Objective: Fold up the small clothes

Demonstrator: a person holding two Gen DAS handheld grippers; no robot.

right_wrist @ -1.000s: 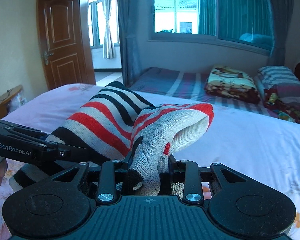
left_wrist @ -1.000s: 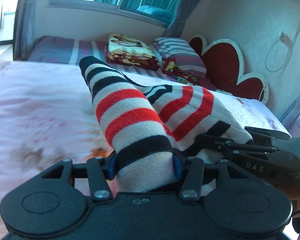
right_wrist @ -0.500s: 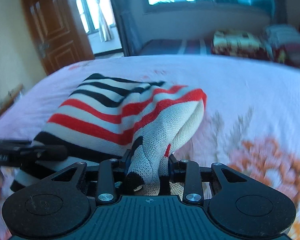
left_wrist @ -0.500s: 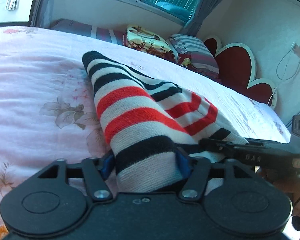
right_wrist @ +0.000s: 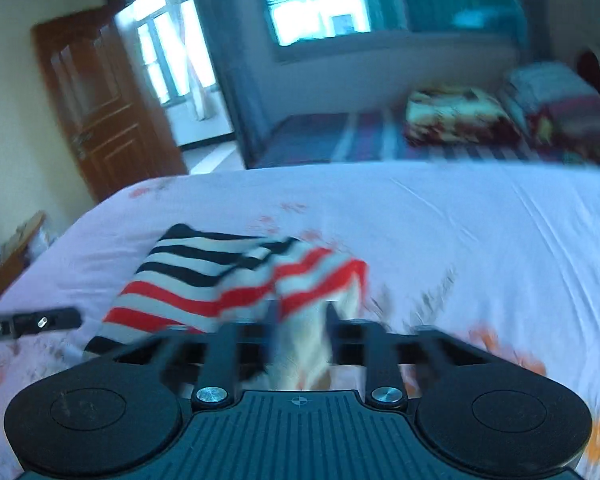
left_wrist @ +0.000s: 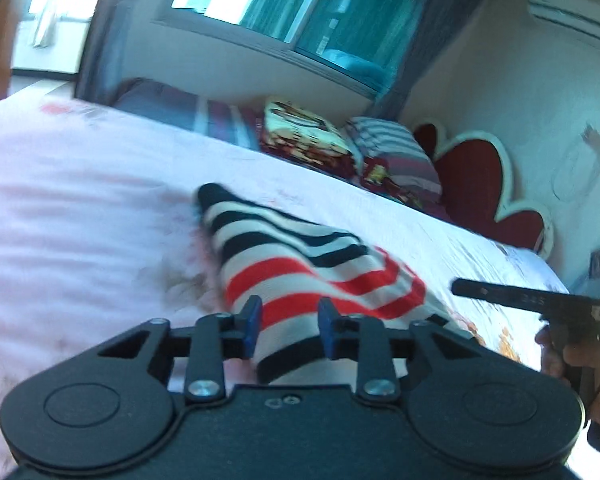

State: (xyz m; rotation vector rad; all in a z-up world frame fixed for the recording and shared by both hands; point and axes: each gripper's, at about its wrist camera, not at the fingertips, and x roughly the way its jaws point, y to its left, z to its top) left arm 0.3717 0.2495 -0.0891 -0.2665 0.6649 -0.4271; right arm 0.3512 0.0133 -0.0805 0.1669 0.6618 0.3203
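Left hand-held gripper (left_wrist: 287,330): blue pads sit on either side of the near hem of the striped knit garment (left_wrist: 300,276); the jaws have just been closing, with the cloth between them. The pads look to meet the fabric, so I read it as gripping the hem.

Garment lies on the bed (left_wrist: 80,216), near its front edge, stripes running away toward the far side; the far end rests flat on the floral sheet.

Right hand-held gripper (right_wrist: 300,328): heavily blurred. Its jaws have also just been closing, and a pale bunch of the garment's right side stands between them; I judge it pinched.

Step in hand: a fold in progress, both near corners taken up.

Next move calls for carrying both corners together at an even height, so the layer lands square on the rest.
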